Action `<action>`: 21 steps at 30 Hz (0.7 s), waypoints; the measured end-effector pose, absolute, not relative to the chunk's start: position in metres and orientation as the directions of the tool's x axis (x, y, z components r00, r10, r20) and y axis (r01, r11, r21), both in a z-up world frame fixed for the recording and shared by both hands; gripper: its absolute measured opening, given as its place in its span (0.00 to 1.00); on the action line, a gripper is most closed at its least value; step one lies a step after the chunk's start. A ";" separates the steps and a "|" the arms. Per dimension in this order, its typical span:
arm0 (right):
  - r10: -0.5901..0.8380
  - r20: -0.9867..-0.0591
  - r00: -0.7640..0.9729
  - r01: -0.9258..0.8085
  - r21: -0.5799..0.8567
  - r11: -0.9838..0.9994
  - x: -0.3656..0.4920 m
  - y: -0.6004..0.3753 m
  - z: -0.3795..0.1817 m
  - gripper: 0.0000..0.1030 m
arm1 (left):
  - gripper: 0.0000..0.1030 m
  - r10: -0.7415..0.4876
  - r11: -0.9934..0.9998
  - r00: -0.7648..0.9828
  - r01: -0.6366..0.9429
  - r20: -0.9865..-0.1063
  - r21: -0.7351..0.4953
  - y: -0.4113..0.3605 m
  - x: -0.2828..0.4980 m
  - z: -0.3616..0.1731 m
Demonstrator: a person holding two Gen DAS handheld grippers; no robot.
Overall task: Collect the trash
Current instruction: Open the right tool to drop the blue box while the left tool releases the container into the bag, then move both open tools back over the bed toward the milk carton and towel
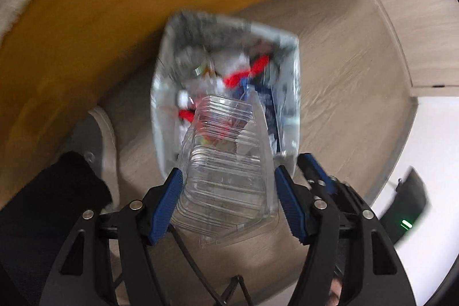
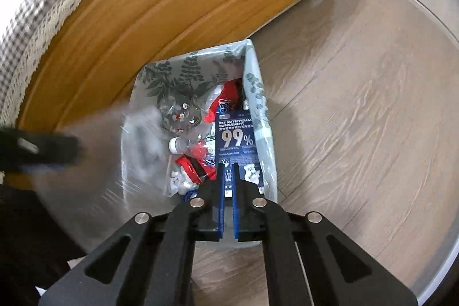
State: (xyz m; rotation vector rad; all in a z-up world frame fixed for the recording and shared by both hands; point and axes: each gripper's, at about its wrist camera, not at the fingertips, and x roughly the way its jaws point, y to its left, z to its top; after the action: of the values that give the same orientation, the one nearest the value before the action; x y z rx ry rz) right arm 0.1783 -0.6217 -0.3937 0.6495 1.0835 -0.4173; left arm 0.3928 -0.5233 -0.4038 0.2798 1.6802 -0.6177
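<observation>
The left gripper [image 1: 228, 185] grasps a clear, ribbed plastic clamshell container [image 1: 223, 162], light, crushable and best pinched by its sides, above the leaf-patterned trash bin [image 1: 163, 93]; the right gripper [image 2: 228, 171] is clenched empty.

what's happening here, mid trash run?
A person with a claw in each hand is dropping trash into a lined bin on the floor beside a wooden bed frame. The left claw grips a clear plastic clamshell container over the near end of the bin, not yet let go. The right claw is shut with nothing between its pads, just above a blue pet supplement box standing in the bin among red wrappers and other litter.
</observation>
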 end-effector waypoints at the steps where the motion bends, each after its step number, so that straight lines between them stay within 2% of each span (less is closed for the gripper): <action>1: -0.001 -0.906 0.423 0.622 0.289 0.728 0.174 -0.622 -0.396 0.04 | 0.62 -0.135 0.838 -0.210 0.497 -0.968 -0.225 -0.526 0.392 -0.412; 9: 0.006 -0.899 0.439 0.699 0.345 0.627 0.126 -0.635 -0.396 0.04 | 0.64 -0.066 0.925 -0.237 0.351 -0.969 -0.149 -0.530 0.407 -0.484; 12: 0.007 -0.903 0.430 0.709 0.342 0.617 0.122 -0.639 -0.400 0.04 | 0.72 0.006 0.931 -0.252 0.355 -0.968 -0.087 -0.528 0.411 -0.499; 14: 0.007 -0.903 0.430 0.713 0.344 0.610 0.120 -0.642 -0.402 0.04 | 0.73 -0.020 0.932 -0.270 0.343 -0.963 -0.116 -0.526 0.412 -0.494; 17: 0.001 -0.900 0.437 0.718 0.350 0.602 0.119 -0.644 -0.399 0.04 | 0.79 -0.052 0.917 -0.227 0.375 -0.973 -0.136 -0.531 0.416 -0.470; 21: -0.020 -0.899 0.438 0.714 0.334 0.615 0.118 -0.640 -0.389 0.04 | 0.79 -0.074 0.887 -0.166 0.441 -0.983 -0.141 -0.534 0.413 -0.434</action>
State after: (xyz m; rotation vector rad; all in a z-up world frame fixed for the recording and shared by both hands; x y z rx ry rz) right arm 0.1178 -0.6401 -0.3886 0.7984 1.0273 -0.5220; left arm 0.4129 -0.5335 -0.4340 0.2851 1.6830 -0.4639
